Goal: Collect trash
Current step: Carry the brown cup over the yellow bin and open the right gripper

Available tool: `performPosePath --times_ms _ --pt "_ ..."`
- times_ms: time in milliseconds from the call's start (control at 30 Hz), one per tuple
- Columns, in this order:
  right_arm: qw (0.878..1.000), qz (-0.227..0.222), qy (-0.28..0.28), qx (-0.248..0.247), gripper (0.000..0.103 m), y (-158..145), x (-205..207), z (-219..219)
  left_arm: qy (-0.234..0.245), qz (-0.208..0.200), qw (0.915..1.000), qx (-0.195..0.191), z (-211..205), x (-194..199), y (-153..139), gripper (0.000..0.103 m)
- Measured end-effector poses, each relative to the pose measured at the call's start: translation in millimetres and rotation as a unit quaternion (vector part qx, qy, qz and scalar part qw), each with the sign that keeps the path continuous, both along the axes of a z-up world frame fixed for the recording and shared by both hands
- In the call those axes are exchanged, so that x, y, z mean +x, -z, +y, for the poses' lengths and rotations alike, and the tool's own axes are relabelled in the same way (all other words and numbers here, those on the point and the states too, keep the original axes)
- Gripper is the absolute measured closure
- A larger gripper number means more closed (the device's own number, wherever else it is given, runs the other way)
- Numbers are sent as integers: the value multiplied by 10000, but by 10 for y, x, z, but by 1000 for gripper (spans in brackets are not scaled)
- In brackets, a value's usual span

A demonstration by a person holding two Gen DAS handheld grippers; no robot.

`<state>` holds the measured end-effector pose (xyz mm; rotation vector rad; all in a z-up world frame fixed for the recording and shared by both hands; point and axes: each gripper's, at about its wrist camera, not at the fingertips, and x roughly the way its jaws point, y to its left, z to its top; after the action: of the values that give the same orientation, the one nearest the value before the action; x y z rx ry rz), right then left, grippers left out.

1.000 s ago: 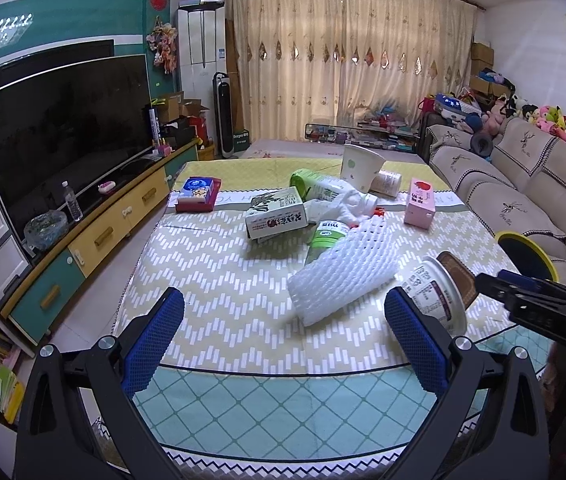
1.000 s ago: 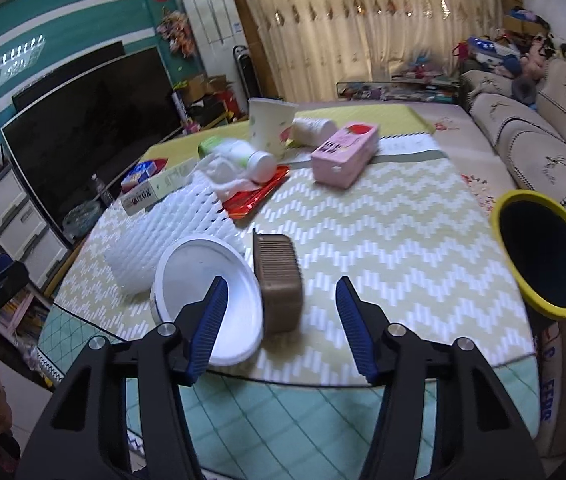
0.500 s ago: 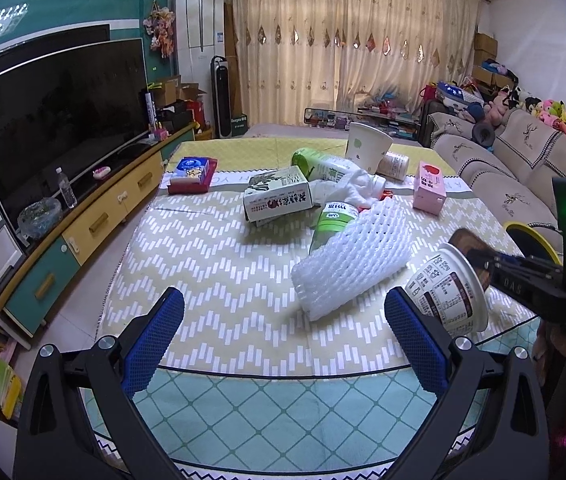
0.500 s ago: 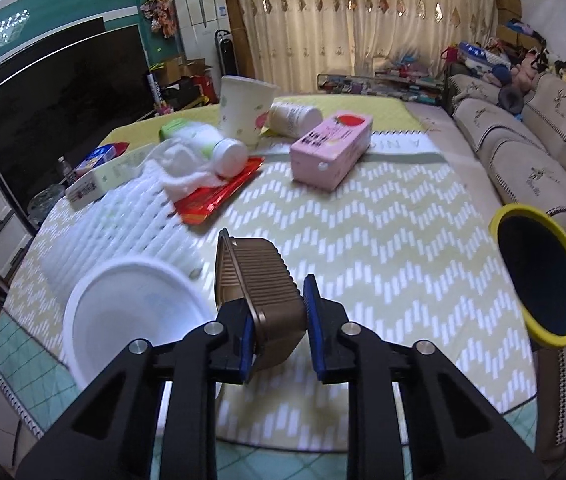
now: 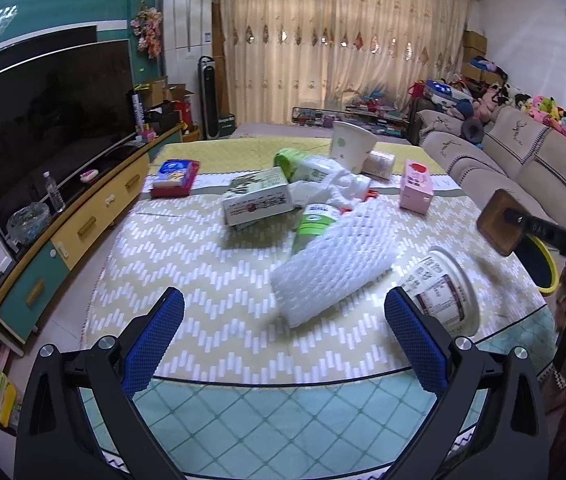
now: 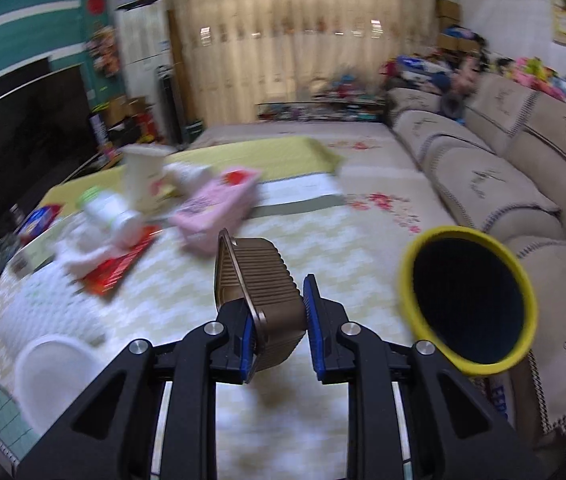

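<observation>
My right gripper (image 6: 277, 334) is shut on a brown ribbed plastic tray (image 6: 259, 280) and holds it lifted above the table; the tray also shows in the left wrist view (image 5: 499, 222). A yellow-rimmed bin (image 6: 469, 300) with a dark opening stands just right of it, beside the sofa. My left gripper (image 5: 283, 340) is open and empty, low over the near table edge. Ahead of it lie a white foam net sleeve (image 5: 335, 272) and a white round tub (image 5: 443, 286) on its side.
Further back on the zigzag cloth (image 5: 187, 264) lie a green-white box (image 5: 257, 200), a green bottle (image 5: 313, 226), a paper cup (image 5: 351, 146), a pink box (image 5: 417, 190) and a red wrapper (image 6: 119, 268). A TV cabinet (image 5: 83, 220) runs along the left, a sofa (image 6: 523, 184) along the right.
My right gripper closed on the brown tray, lifted it off the table and swung it right toward the yellow bin. The left gripper has stayed open near the table edge.
</observation>
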<state>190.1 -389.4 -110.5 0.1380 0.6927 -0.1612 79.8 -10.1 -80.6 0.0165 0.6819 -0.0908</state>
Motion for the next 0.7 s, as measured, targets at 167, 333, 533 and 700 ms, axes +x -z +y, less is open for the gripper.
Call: performPosePath --times_ms 167,333,533,700 --pt "9966 64 810 -95 82 58 21 -711 297 70 9995 -24 -247 79 -9 4" --pt "9856 519 1597 -184 82 361 266 -1461 569 124 9982 -171 -468 134 -28 4" --pt "9747 1038 1978 -115 81 779 534 -1977 773 284 9966 -94 -720 172 -8 4" --pt "9719 1082 2091 -85 63 882 612 -2109 846 487 9951 -149 -818 243 38 4"
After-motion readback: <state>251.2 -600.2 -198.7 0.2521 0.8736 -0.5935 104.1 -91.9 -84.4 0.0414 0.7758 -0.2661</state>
